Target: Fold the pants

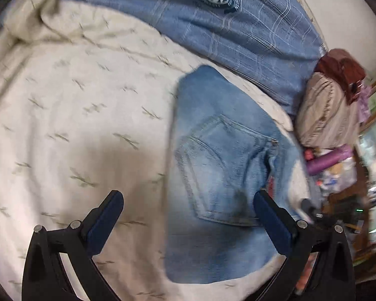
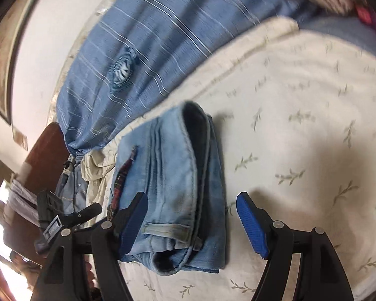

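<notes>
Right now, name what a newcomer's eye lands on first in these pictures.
The folded jeans lie on the cream leaf-print bedsheet, right ahead of both cameras. Behind them, a blue striped pillow with a round emblem lies along the wall. The right gripper hangs open over the jeans' waistband end, gripping nothing.

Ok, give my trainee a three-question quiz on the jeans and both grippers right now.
1. True or false: the jeans lie folded on the cream bedsheet.
2. Is the right gripper A) clamped on denim, B) open, C) out of view?
3. What stitched feature of the jeans shows ahead of the left gripper?

Key: 1 true. 2 B. 3 a back pocket.
</notes>
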A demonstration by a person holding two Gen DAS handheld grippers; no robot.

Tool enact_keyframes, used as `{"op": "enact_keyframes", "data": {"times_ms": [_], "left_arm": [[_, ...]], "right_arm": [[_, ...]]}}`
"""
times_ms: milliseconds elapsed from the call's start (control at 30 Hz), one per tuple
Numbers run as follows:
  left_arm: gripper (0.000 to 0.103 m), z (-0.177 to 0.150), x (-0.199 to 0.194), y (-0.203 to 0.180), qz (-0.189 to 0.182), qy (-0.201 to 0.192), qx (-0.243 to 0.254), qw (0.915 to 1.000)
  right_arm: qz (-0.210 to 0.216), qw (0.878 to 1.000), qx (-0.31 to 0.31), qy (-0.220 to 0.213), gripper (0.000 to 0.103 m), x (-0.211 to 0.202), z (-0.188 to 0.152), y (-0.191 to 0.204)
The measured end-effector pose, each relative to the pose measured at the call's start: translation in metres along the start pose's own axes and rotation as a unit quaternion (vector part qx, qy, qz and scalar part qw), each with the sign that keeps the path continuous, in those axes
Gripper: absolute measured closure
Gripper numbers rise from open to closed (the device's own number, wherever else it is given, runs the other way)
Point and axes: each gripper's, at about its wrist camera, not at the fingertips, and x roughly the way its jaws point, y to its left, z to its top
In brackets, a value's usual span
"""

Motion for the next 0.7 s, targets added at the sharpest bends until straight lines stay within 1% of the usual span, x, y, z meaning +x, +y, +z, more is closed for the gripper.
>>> {"op": "enact_keyframes", "data": {"times_ms": [67,133,200,300,400,433,533,567,633,700], "left_arm": [[0.0,-0.001,0.005,0.002,-0.017,0.01,-0.01,0.9998],[0.0,-0.001,0.008,0.003,-0.019,0.012,-0.012,0.9997],[0.0,-0.001,0.011,0.002,-0.027,0.01,-0.006,0.9996],[0.0,0.001,0.013,0.0,-0.039,0.013,0.003,0.9991],[0.0,0.002,0.019,-0.005,-0.035,0.014,0.016,0.9992],[0.0,0.003,0.02,-0.007,-0.039,0.013,0.019,0.999],[0.0,0.003,0.025,-0.012,-0.072,0.027,0.025,0.9967],[0.0,0.002,0.026,-0.015,-0.076,0.029,0.031,0.9962],[0.0,0.0,0.028,-0.022,-0.068,0.03,0.05,0.996],[0.0,0.0,0.032,-0.027,-0.059,0.029,0.062,0.9959]], "right_arm": [[0.015,1.0,0.017,0.007,0.027,0.006,0.002,-0.005],[0.025,0.999,0.034,0.018,0.027,0.013,0.004,-0.011],[0.022,0.998,0.045,0.032,0.027,0.022,0.004,-0.014],[0.027,0.998,0.042,0.031,0.027,0.029,0.008,-0.012],[0.037,0.998,0.039,0.036,0.026,0.036,0.008,-0.007],[0.045,0.997,0.038,0.04,0.026,0.039,0.007,-0.005],[0.057,0.997,0.031,0.047,0.026,0.043,0.007,0.001],[0.063,0.997,0.027,0.047,0.026,0.043,0.007,0.003],[0.07,0.996,0.02,0.049,0.026,0.042,0.006,0.006],[0.059,0.997,0.011,0.055,0.026,0.047,0.005,0.006]]}}
